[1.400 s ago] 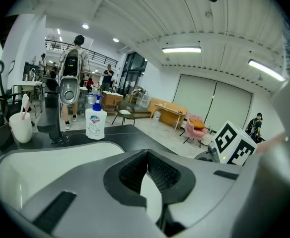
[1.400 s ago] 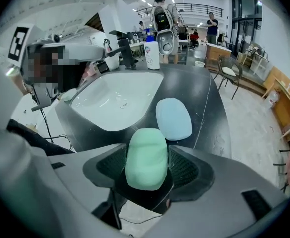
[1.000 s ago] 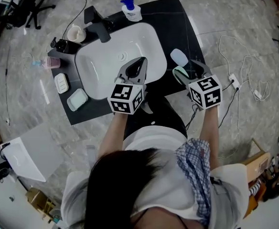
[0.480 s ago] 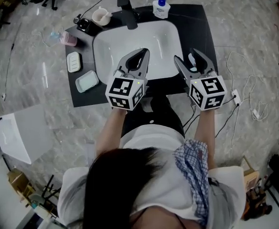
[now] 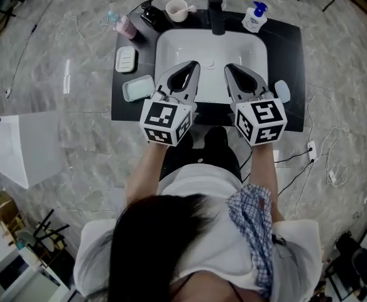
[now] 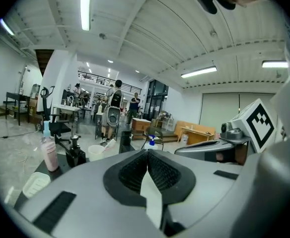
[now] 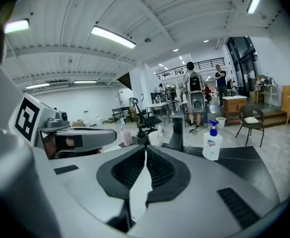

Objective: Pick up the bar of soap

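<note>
Soap (image 5: 282, 91), the pale oval bar as I read it, lies on the table (image 5: 293, 49) right of the sink (image 5: 190, 46), just beside the right gripper (image 5: 230, 68), whose fingers just closed together empty; left gripper (image 5: 193, 65) fingers together too, both parked level, neutral-pose probably.

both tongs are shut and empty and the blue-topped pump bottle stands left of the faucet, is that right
No: the head view shows the pump bottle right of the faucet, not left. The rest holds: the left tongs are shut and empty, and the right tongs, just closed, are too.
</note>
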`<move>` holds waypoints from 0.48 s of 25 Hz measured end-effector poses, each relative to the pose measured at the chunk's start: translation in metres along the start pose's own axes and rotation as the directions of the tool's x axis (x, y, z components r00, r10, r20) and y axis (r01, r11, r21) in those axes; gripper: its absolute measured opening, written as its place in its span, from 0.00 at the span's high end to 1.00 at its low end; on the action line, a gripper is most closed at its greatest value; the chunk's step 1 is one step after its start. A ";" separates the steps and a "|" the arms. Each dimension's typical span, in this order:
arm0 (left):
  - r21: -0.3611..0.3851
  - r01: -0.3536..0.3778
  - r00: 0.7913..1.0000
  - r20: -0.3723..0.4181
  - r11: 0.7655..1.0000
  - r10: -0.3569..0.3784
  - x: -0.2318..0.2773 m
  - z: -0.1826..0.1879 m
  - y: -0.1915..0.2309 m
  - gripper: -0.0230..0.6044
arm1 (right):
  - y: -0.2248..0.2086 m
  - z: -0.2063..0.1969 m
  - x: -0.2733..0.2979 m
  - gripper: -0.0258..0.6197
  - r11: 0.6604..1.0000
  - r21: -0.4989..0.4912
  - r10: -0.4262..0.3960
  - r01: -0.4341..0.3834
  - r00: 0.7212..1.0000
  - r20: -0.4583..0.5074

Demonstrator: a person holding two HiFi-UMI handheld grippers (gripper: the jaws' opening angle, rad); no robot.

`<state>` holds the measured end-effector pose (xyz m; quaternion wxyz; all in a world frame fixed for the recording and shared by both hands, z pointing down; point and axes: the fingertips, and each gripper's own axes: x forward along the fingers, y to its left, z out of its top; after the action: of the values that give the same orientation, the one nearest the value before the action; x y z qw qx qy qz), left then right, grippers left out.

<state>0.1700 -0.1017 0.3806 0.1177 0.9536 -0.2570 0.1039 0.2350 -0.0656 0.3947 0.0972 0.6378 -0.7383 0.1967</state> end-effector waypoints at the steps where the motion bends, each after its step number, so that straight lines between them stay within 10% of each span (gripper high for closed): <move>1: -0.003 -0.009 1.000 0.004 1.000 0.009 -0.006 0.001 0.006 0.94 | 0.011 0.001 0.005 0.92 1.000 -0.002 0.024 -0.024 1.000 0.002; 12: -0.010 -0.022 1.000 0.002 1.000 0.022 -0.047 -0.004 0.043 0.94 | 0.078 0.009 0.040 0.94 0.999 -0.043 0.030 -0.029 0.999 0.031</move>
<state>0.1076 -0.1150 0.3800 0.1208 0.9503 -0.2680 0.1027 0.1528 -0.0970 0.3894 0.0960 0.6277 -0.7531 0.1723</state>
